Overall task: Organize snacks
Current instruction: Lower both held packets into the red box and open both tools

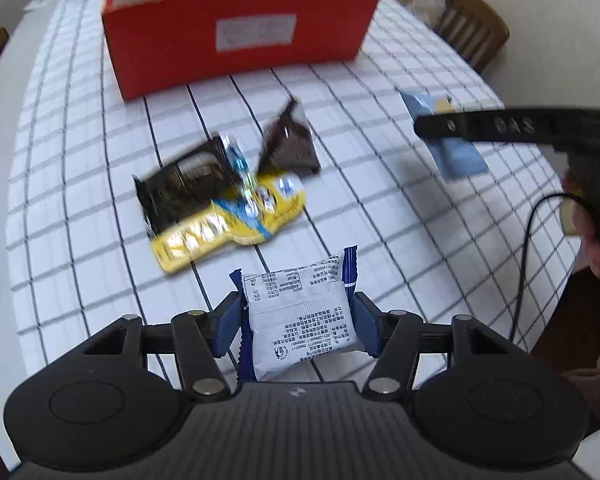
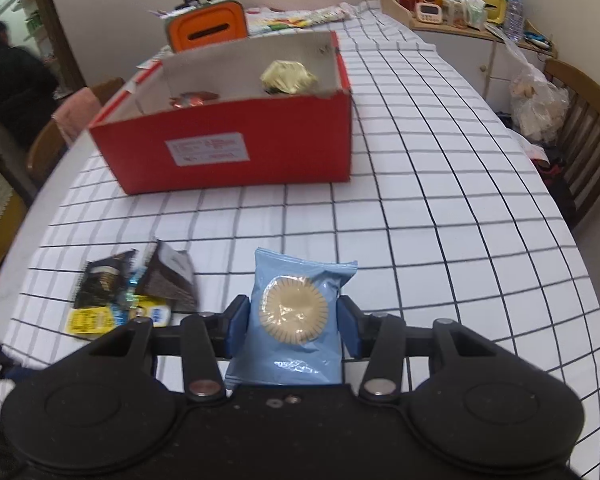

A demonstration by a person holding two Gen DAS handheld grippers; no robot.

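A table covered by a white, dark-gridded cloth [image 2: 440, 184] is shown, with chairs and a cluttered shelf behind it. A red box [image 2: 236, 148] stands open on the cloth, its long side facing both cameras; a gold-wrapped snack [image 2: 287, 76] and a reddish one [image 2: 192, 100] lie inside.

The left gripper [image 1: 296, 320] is clamped on a white packet [image 1: 302, 320], which is held clear of the cloth; its long axis runs along the fingers, toward the box, and its printed back faces the camera.

The right gripper [image 2: 292, 328] is clamped on a blue packet [image 2: 296, 320] bearing a round biscuit picture. Its long axis likewise runs along the fingers, its far crimped end pointing toward the box. In the left view this packet [image 1: 456, 156] is seen raised above the cloth.

Between the grippers and the box, a heap of loose snacks rests on the cloth: a yellow pack [image 1: 228, 228], a black pack [image 1: 180, 188] and a brown pack [image 1: 288, 140], overlapping, their outlines blurred.
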